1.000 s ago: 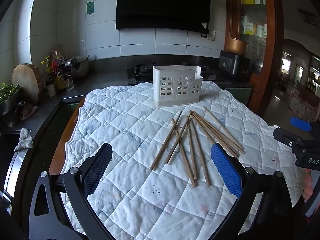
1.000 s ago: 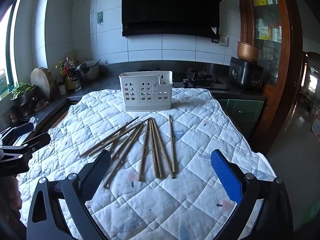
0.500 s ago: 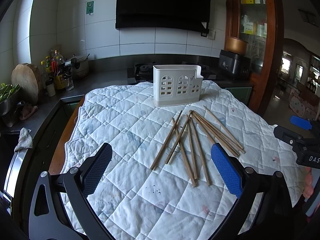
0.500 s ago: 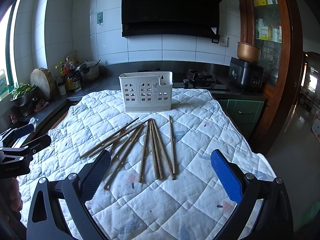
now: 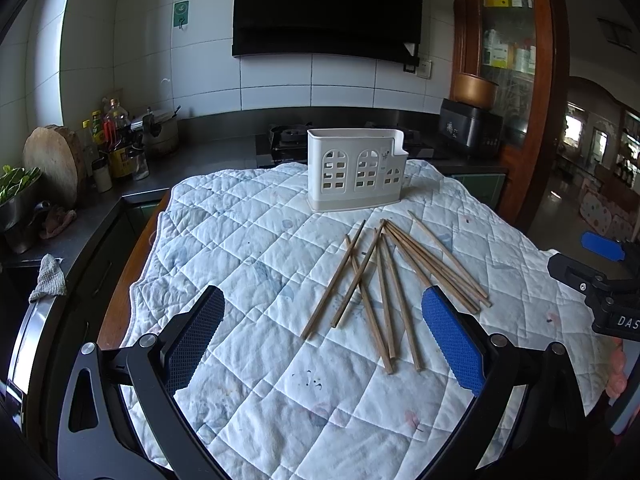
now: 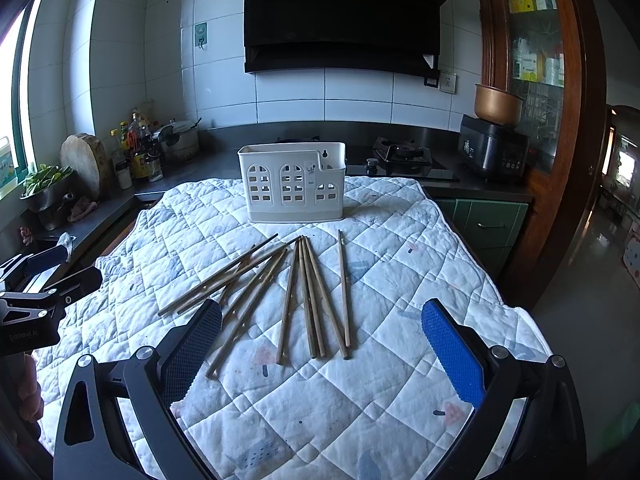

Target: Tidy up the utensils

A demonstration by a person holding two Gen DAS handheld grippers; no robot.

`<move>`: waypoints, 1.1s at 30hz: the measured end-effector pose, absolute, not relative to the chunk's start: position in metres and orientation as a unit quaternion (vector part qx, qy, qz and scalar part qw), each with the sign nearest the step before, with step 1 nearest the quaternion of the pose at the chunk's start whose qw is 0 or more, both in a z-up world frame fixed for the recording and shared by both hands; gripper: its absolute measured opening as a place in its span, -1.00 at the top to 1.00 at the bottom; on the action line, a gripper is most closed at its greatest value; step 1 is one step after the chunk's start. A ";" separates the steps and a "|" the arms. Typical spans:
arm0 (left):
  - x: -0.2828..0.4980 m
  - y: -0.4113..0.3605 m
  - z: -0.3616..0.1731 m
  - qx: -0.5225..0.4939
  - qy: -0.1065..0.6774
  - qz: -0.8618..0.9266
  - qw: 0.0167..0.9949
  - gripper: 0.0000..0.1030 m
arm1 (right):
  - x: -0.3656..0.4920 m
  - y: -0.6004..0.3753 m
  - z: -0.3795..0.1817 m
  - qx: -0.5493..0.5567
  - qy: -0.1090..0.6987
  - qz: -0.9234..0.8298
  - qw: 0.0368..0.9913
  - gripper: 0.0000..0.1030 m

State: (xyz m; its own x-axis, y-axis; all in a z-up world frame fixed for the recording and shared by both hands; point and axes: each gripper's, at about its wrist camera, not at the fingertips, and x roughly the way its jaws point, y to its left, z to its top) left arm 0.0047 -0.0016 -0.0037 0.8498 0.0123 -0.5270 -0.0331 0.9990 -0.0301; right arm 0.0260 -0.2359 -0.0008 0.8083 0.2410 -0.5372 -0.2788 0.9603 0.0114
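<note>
Well, my left gripper (image 5: 322,332) and right gripper (image 6: 320,344) both hang spread and empty over the quilt (image 5: 248,264), where the chopsticks (image 6: 308,296) lie fanned before the white caddy (image 6: 294,182). They look light, stiff and thin; I'd pinch one mid-shaft. "DAS" shows on the right gripper's body.

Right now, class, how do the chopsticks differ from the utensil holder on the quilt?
The chopsticks are thin brown sticks; the utensil holder is a white box with window-like cutouts. The chopsticks lie flat and scattered; the holder stands upright behind them. Both rest on the quilted cloth, untouched by either gripper.
</note>
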 end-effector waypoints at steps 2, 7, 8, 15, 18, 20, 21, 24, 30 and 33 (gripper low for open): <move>0.005 -0.002 -0.004 -0.018 0.274 0.013 0.961 -0.91 | 0.026 -0.236 -0.001 -0.031 0.277 0.137 0.951 -0.88; 0.005 -0.001 -0.005 -0.018 0.274 0.012 0.961 -0.91 | 0.027 -0.236 -0.002 -0.031 0.277 0.136 0.951 -0.88; 0.005 -0.001 -0.005 -0.018 0.274 0.013 0.961 -0.91 | 0.027 -0.236 -0.002 -0.030 0.277 0.136 0.951 -0.88; 0.005 0.000 -0.005 -0.019 0.275 0.013 0.961 -0.91 | 0.027 -0.236 -0.003 -0.030 0.277 0.136 0.951 -0.88; 0.005 0.000 -0.006 -0.020 0.274 0.013 0.961 -0.91 | 0.027 -0.236 -0.003 -0.030 0.277 0.136 0.951 -0.88; 0.006 0.000 -0.006 -0.020 0.275 0.012 0.961 -0.91 | 0.028 -0.237 -0.003 -0.029 0.278 0.137 0.950 -0.88; 0.006 0.000 -0.006 -0.020 0.275 0.012 0.961 -0.91 | 0.029 -0.236 -0.005 -0.029 0.278 0.136 0.950 -0.88; 0.007 0.001 -0.007 -0.020 0.275 0.012 0.961 -0.91 | 0.031 -0.235 -0.007 -0.029 0.279 0.137 0.950 -0.88; 0.009 0.001 -0.007 -0.019 0.275 0.011 0.961 -0.91 | 0.032 -0.236 -0.010 -0.025 0.279 0.137 0.950 -0.88; 0.011 0.001 -0.006 -0.020 0.274 0.012 0.961 -0.91 | 0.035 -0.238 -0.013 -0.021 0.283 0.135 0.949 -0.88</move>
State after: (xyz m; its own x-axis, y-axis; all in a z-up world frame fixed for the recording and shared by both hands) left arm 0.0111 0.0014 -0.0059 0.8496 0.0126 -0.5273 -0.0345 0.9989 -0.0317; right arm 0.0355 -0.2377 -0.0129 0.8037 0.2447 -0.5424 -0.2683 0.9626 0.0367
